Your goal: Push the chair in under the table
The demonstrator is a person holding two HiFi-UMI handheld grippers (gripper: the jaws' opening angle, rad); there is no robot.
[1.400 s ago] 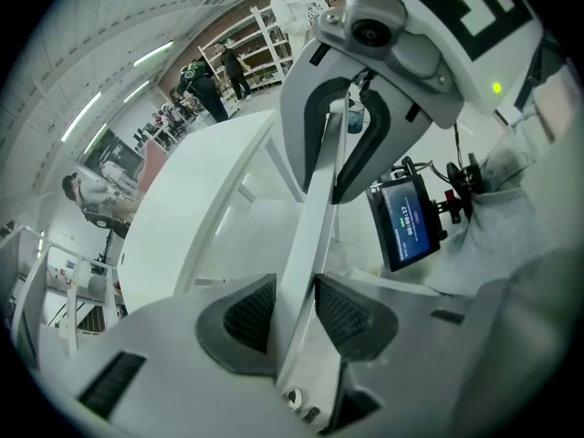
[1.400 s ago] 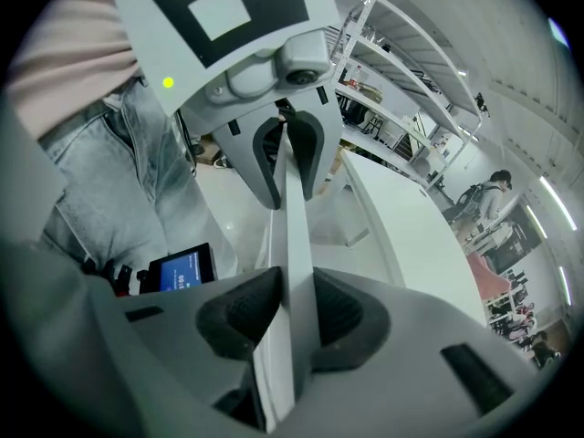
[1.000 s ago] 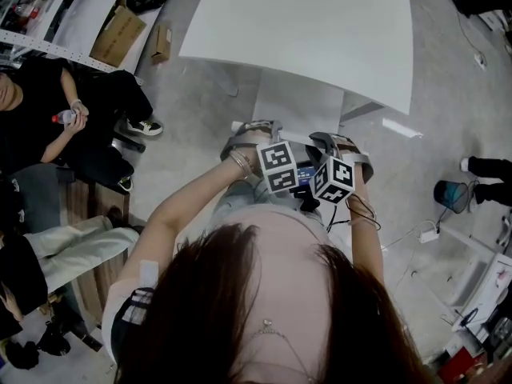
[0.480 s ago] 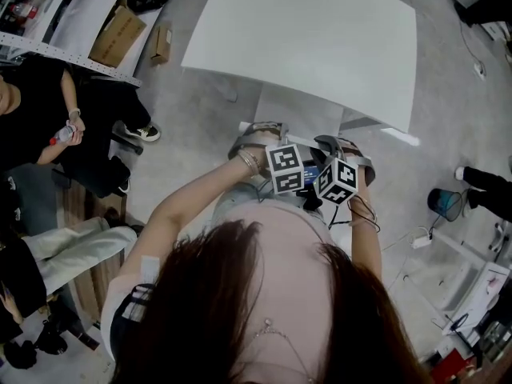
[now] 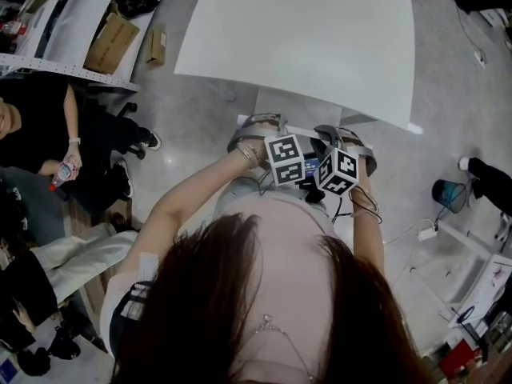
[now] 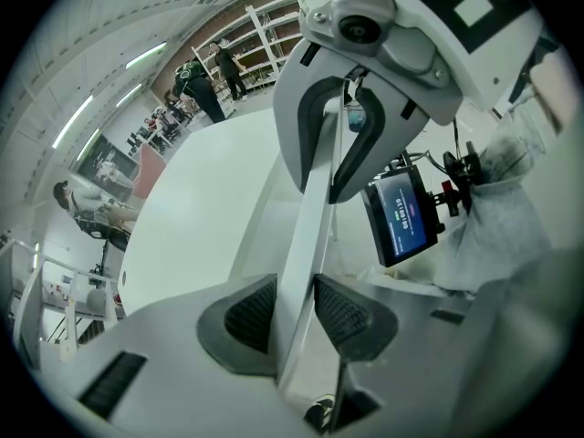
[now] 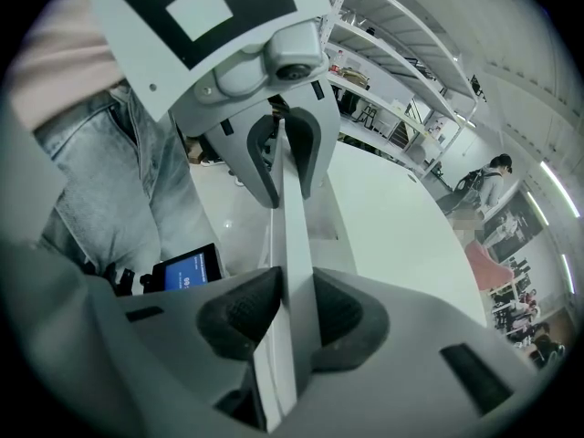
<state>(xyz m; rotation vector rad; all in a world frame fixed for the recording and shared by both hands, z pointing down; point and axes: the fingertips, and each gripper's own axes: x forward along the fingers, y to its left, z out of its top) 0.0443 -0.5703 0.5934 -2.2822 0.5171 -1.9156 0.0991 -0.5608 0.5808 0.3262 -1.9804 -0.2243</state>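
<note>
A white chair's backrest edge (image 5: 300, 129) runs crosswise just in front of me, and its seat (image 5: 296, 106) reaches partway under the white table (image 5: 304, 30). My left gripper (image 5: 254, 128) is shut on the left part of that edge and my right gripper (image 5: 346, 137) on the right part. In the left gripper view the thin white backrest (image 6: 306, 235) is pinched between the pads of the left gripper (image 6: 297, 313), with the right gripper (image 6: 339, 153) clamped further along. The right gripper view shows the backrest (image 7: 292, 226) held in the right gripper (image 7: 287, 313), the table (image 7: 392, 235) lying beyond.
People sit at the left (image 5: 48, 134) beside shelving with cardboard boxes (image 5: 112, 38). A dark bucket (image 5: 448, 194) and floor cables (image 5: 424, 234) lie at the right. Someone's shoe (image 5: 480, 166) shows at the right edge. A small lit screen (image 6: 401, 213) hangs near my waist.
Both grippers and the chair have moved toward the table. Less of the seat shows in front of the table's near edge. The grips look unchanged.
</note>
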